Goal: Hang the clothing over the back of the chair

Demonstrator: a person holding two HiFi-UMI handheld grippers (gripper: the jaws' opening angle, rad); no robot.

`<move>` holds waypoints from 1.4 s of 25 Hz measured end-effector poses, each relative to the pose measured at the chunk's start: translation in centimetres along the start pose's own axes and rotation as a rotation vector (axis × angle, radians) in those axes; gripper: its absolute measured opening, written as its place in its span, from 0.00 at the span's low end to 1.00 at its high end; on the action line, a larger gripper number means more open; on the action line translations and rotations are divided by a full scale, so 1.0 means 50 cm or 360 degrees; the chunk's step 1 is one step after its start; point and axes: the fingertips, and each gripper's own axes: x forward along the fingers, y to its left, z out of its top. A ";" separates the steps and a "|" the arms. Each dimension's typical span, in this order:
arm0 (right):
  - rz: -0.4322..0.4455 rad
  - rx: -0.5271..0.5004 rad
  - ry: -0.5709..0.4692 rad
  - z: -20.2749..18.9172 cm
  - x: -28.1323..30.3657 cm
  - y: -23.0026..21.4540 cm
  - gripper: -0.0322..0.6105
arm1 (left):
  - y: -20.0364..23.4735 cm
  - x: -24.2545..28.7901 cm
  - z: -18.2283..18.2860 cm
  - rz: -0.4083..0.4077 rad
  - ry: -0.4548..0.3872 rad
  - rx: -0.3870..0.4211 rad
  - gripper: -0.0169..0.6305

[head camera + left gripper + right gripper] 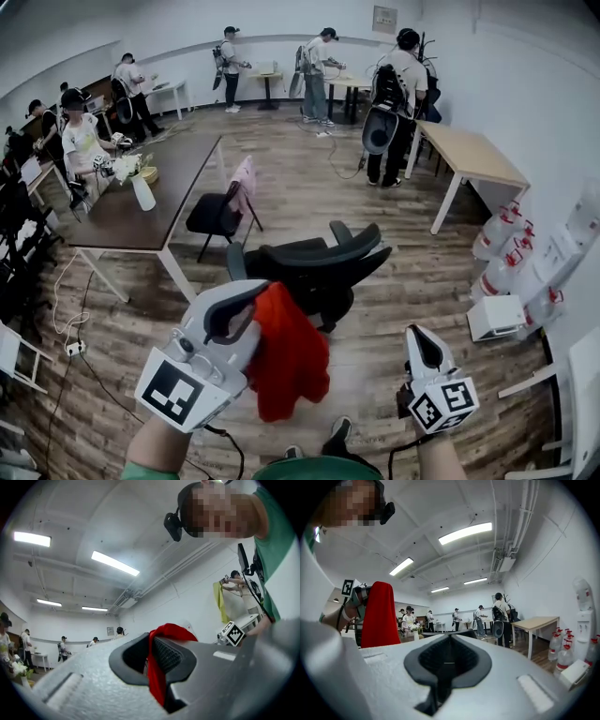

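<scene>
My left gripper [249, 300] is shut on a red piece of clothing [292, 358], which hangs down from its jaws just in front of the black office chair [317, 261]. In the left gripper view the red cloth [158, 674] is pinched between the dark pads. The chair's curved backrest [328, 251] stands just beyond the cloth, bare. My right gripper [419, 334] is held low at the right, shut with nothing in it; its pads meet in the right gripper view [449, 657]. That view also shows the clothing [378, 616] hanging at the left.
A second black chair [214, 214] with a pink garment [244, 180] over its back stands by the dark table [159, 197]. A light table [473, 155] and spray bottles [506, 253] are at the right. Several people work at the back and left. A cable [70, 319] lies on the wood floor.
</scene>
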 end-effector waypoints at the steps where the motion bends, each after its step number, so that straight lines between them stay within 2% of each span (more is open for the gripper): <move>1: 0.0016 0.0001 -0.0006 0.005 0.014 -0.012 0.07 | 0.000 0.013 0.007 0.0010 -0.0009 0.0029 0.06; 6: 0.0084 -0.0004 -0.0067 0.047 0.074 -0.096 0.07 | 0.002 0.109 0.024 0.0060 0.0009 0.0135 0.06; 14: 0.0175 0.0017 -0.0097 0.081 0.157 -0.195 0.07 | 0.069 0.283 0.069 0.0120 0.0002 0.0328 0.06; 17: 0.0192 0.0031 -0.0090 0.074 0.174 -0.214 0.07 | 0.112 0.332 0.073 0.0147 -0.0004 0.0334 0.06; 22: 0.0170 0.0056 -0.0071 0.060 0.180 -0.280 0.07 | 0.184 0.410 0.048 0.0232 0.0074 0.0333 0.06; 24: 0.0145 0.0074 -0.0064 0.054 0.179 -0.310 0.07 | 0.222 0.440 0.026 0.0277 0.0109 0.0362 0.06; 27: 0.0113 0.0101 -0.0046 0.042 0.175 -0.343 0.07 | 0.291 0.479 -0.026 0.0355 0.0201 0.0333 0.06; 31: 0.0059 0.0109 -0.0027 0.034 0.171 -0.368 0.07 | 0.392 0.513 -0.143 0.0462 0.0383 0.0216 0.06; 35: -0.0035 0.0102 -0.0028 0.037 0.163 -0.382 0.07 | 0.458 0.517 -0.281 0.0490 0.0550 0.0062 0.06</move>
